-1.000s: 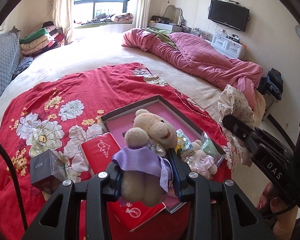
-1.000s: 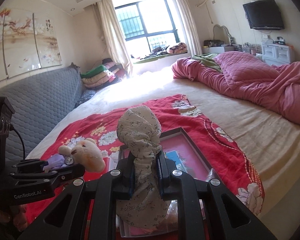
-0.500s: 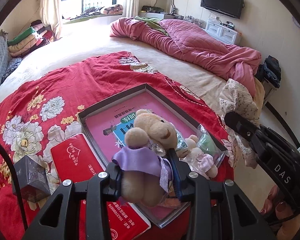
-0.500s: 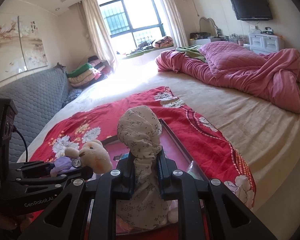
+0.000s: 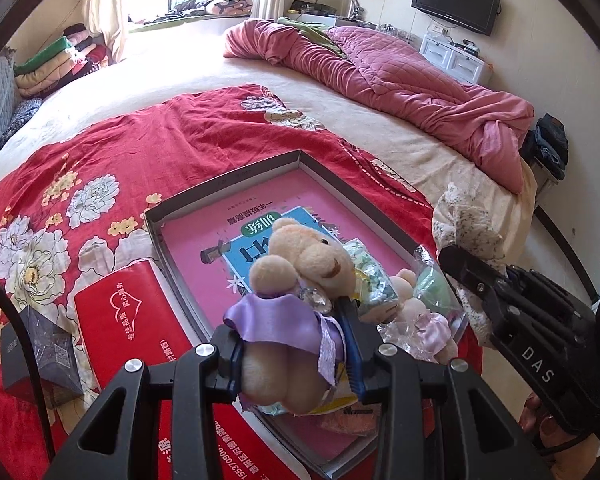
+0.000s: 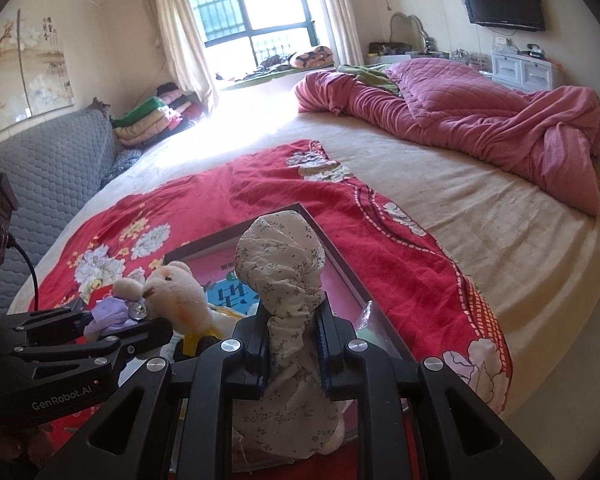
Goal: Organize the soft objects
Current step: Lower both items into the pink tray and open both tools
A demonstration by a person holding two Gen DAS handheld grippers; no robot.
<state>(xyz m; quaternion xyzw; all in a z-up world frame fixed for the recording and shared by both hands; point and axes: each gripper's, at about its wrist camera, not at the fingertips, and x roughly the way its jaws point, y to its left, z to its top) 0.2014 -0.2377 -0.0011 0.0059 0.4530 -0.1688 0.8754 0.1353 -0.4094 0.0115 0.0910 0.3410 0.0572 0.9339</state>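
Now the left gripper (image 5: 296, 356) is clamped around the body of a teddy bear (image 5: 300, 264) in a purple dress, holding it above the near half of a shallow tray (image 5: 228, 184). That tray lies on a red flowered blanket (image 5: 100, 152) at the near edge of the bed (image 6: 500, 216) (a pink book fills its floor). A second small bear (image 5: 416, 312) in clear wrapping lies in the tray's near right corner. A red packet (image 5: 128, 316) sits just beside the tray's left wall, with a dark box (image 5: 40, 352) further left. The right gripper (image 6: 292, 340) is pinched nearly closed on a floral cloth bundle (image 6: 280, 264), held upright over the tray's right side. A rumpled pink quilt (image 6: 480, 120) lies along the bed's far right edge.
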